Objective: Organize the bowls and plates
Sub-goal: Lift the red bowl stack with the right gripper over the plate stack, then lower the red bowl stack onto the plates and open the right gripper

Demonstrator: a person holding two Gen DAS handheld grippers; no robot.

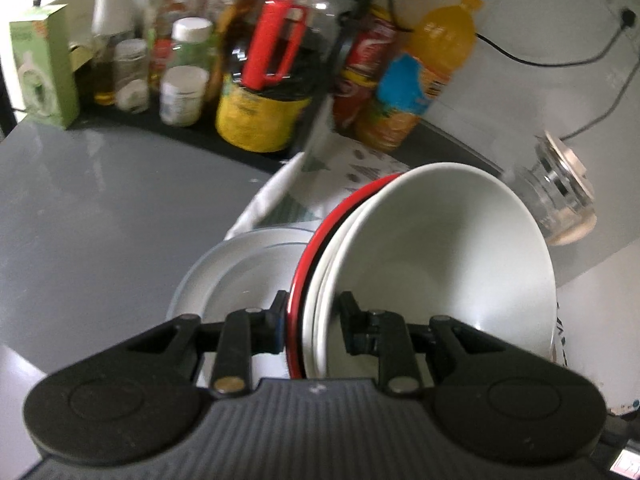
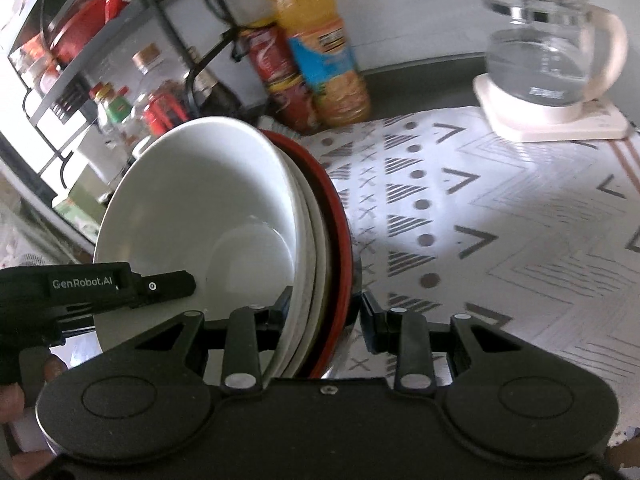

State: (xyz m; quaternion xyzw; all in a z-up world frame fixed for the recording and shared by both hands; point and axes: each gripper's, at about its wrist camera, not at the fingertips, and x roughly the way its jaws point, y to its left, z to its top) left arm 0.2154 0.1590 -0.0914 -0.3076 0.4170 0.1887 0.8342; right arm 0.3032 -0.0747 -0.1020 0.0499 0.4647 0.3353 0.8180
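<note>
A stack of nested bowls is held between both grippers: white bowls (image 1: 440, 248) inside a red-rimmed bowl (image 1: 316, 248). My left gripper (image 1: 312, 320) is shut on the stack's rim, one finger inside, one outside. My right gripper (image 2: 322, 316) is shut on the opposite rim of the same stack: the white bowl (image 2: 200, 208) and the red bowl (image 2: 340, 232). A white plate (image 1: 240, 276) lies on the grey counter below the stack. The left gripper's body (image 2: 120, 284) shows in the right wrist view.
Bottles and jars (image 1: 260, 80) crowd the counter's back edge, with an orange juice bottle (image 2: 320, 48) and a red can (image 2: 276, 72). A glass kettle (image 2: 548, 56) stands on a patterned cloth (image 2: 500, 220). A wire shelf (image 2: 80, 40) is at the left.
</note>
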